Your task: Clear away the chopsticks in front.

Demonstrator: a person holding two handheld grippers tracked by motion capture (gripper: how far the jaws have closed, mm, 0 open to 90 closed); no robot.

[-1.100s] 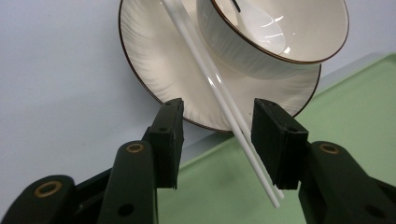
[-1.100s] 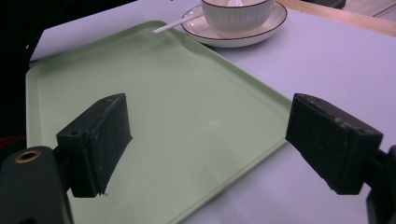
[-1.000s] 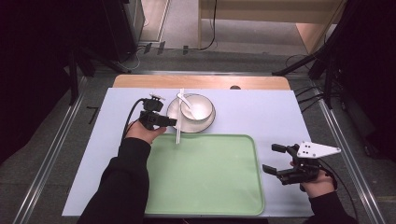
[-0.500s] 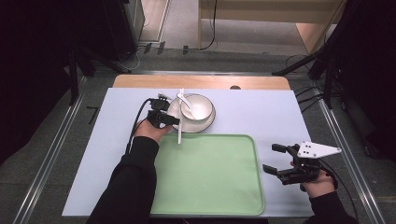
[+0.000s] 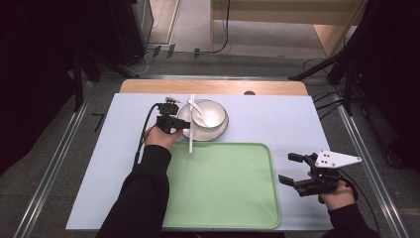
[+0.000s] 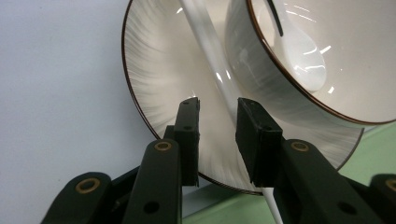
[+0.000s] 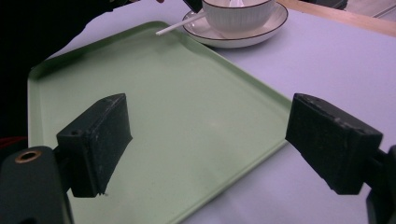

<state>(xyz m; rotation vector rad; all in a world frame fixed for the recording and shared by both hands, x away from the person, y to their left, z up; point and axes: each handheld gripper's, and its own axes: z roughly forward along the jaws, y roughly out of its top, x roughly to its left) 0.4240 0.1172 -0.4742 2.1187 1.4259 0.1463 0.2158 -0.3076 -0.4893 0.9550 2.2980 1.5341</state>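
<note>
- The left gripper is seen at the left edge of the saucer, with its jaws narrowed around the white stick. In the left gripper view the jaws have just been closing; the stick runs between them, hard against the right-hand jaw, while a gap remains on the left-hand side. A firm grip is therefore not yet shown.
- The step in hand is judged to be the taking hold of the stick, which lies across the saucer beside the bowl, with its near end reaching over the far rim of the green tray.
- What is called for next, it is judged, is a full closing of the jaws on the stick, then a straight lift so that the saucer and bowl are not dragged or tipped.
- The spoon is left lying in the bowl, untouched.
- The right gripper is held just right of the tray, above the pale mat; its jaws are spread wide and nothing is held between them, as the right gripper view makes plain.
- Counted: two grippers, one stick, one saucer, one bowl, one spoon, one tray, one mat.
</note>
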